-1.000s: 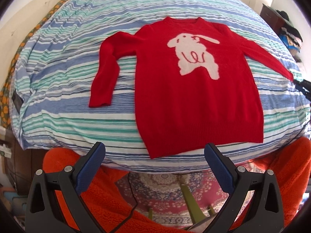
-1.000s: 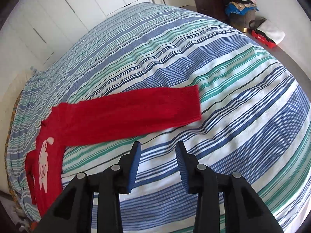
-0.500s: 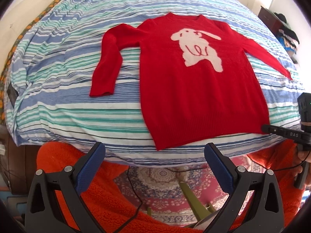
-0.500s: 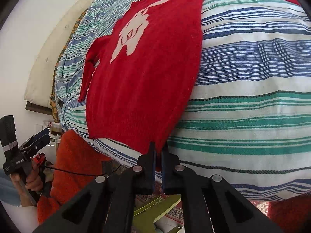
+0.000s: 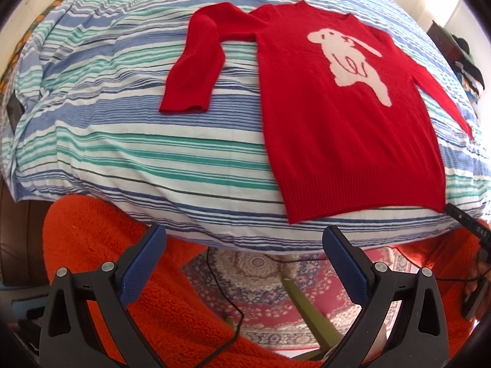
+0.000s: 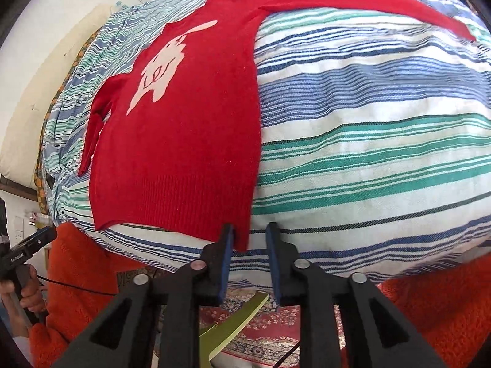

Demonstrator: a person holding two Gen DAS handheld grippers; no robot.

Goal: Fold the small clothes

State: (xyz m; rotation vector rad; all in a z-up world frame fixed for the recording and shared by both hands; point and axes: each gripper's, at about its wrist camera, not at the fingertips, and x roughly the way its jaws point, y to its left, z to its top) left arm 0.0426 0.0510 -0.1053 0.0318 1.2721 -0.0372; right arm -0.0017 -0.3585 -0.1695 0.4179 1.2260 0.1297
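Red sweater point(image 5: 346, 128) flat on striped bed point(image 5: 153, 159). Right gripper point(image 6: 248, 239) jaws opening, hem corner loose between them. Left gripper point(image 5: 245, 263) spread wide, empty, sweater ahead-right.

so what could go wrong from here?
1. The right gripper has the sweater hem corner between opening jaws; the pads don't press it, so it may slip out.
2. The left gripper is open, off the bed; a one-sided lift could skew the fold.
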